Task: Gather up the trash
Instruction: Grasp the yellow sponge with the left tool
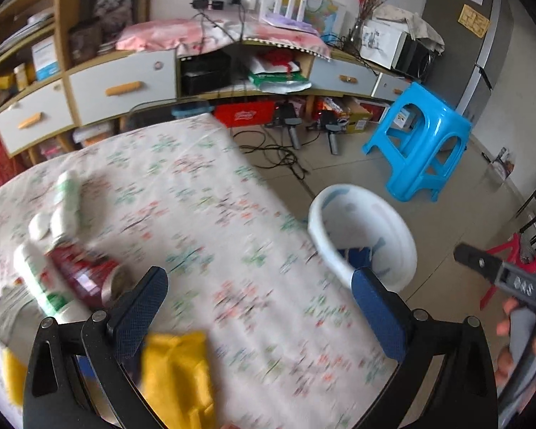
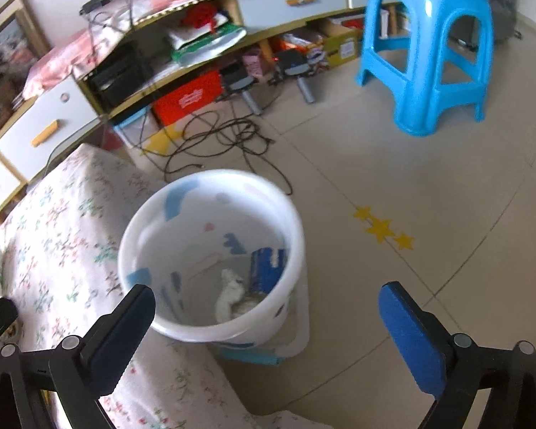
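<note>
both claws are released and empty. the red can (image 1: pixel 85 279) lies just left of the left gripper (image 1: pixel 257 293), long axis slanting; the right gripper (image 2: pixel 268 304) hangs over the white bin (image 2: pixel 296 236).

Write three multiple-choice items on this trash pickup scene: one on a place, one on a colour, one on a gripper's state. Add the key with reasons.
1. Where does the white bin stand?
A. On the table
B. On the floor beside the table
C. On the stool

2. What colour is the plastic stool?
A. Red
B. Green
C. Blue

3. How is the right gripper?
A. Open and empty
B. Shut on a can
C. Shut on a cloth

Key: 1 B, the bin's base rests on the tiles against the tablecloth edge. 2 C, the stool is bright blue in both views. 3 A, its blue pads stand wide apart with nothing between them.
</note>
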`<state>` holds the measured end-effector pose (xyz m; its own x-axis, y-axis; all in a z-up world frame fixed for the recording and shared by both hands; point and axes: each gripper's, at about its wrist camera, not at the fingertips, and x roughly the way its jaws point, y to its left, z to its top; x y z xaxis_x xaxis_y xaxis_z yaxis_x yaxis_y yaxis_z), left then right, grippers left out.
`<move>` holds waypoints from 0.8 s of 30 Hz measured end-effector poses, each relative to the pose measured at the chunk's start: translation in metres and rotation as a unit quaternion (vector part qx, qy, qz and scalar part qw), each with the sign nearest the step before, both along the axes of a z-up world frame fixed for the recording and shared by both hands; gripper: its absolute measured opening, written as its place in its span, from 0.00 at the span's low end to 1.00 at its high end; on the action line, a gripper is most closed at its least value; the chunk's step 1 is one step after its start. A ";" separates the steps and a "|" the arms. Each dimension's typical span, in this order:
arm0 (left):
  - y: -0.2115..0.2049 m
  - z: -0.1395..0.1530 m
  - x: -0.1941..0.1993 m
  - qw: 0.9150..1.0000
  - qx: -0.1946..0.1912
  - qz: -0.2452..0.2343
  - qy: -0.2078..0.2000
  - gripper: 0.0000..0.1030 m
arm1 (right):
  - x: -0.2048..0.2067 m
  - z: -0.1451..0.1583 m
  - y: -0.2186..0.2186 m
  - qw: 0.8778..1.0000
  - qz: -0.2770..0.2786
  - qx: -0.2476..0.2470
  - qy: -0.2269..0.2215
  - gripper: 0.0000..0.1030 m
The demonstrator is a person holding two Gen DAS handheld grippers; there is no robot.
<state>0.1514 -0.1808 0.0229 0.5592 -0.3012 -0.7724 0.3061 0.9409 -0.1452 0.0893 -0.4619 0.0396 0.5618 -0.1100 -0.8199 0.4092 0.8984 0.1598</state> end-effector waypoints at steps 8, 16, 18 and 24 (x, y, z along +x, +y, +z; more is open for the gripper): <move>0.078 0.005 -0.031 0.998 0.043 0.033 -0.010 1.00 | 0.002 0.002 0.050 0.998 0.056 -0.033 0.002 0.99; 0.156 -0.014 -0.047 0.995 0.030 0.090 0.026 1.00 | 0.002 0.001 0.094 0.994 0.103 -0.043 0.003 0.99; 0.170 -0.017 -0.048 0.994 0.026 0.096 0.047 1.00 | 0.003 -0.002 0.102 0.993 0.111 -0.046 0.008 0.99; 0.194 -0.023 -0.053 0.992 -0.022 0.089 0.085 1.00 | 0.001 -0.006 0.120 0.991 0.123 -0.052 0.015 0.99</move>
